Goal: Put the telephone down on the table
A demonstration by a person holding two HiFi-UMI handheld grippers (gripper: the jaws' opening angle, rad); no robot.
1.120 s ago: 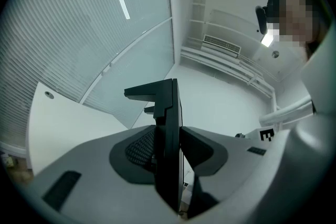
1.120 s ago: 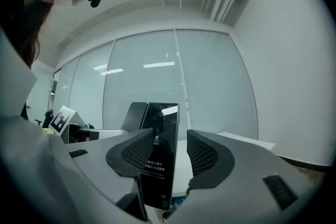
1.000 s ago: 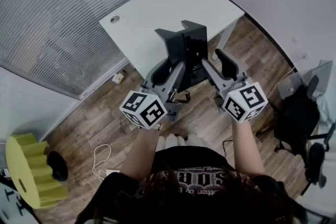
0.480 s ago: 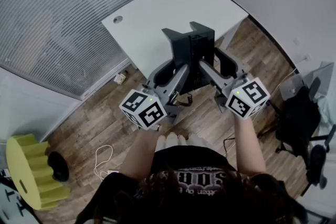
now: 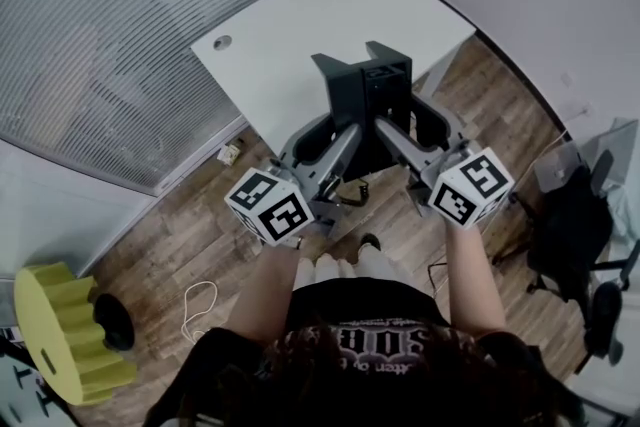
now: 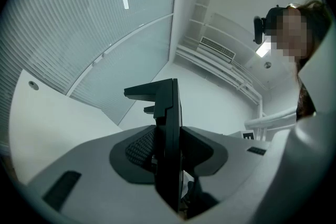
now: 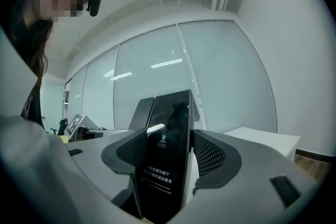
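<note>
Telephone (image 5: 362, 97), dark and flat with a stand jutting from its back, is held upright above the near edge of the white desk (image 5: 300, 25). The desk is the largest thing in view and stands on a wood floor (image 5: 180, 215) beside a glass wall (image 5: 100, 45). Whether the telephone's foot touches the desk cannot be told. The left gripper (image 5: 343, 130) reaches in from the left and is clamped on the telephone, both pads pressed against its thin body. The right gripper (image 5: 392, 130) reaches in from the right with its jaws wide. They have just been opening, and the telephone stands between the pads with a sliver of gap beside one. A small round hole (image 5: 222, 42) marks the desk's far corner.
</note>
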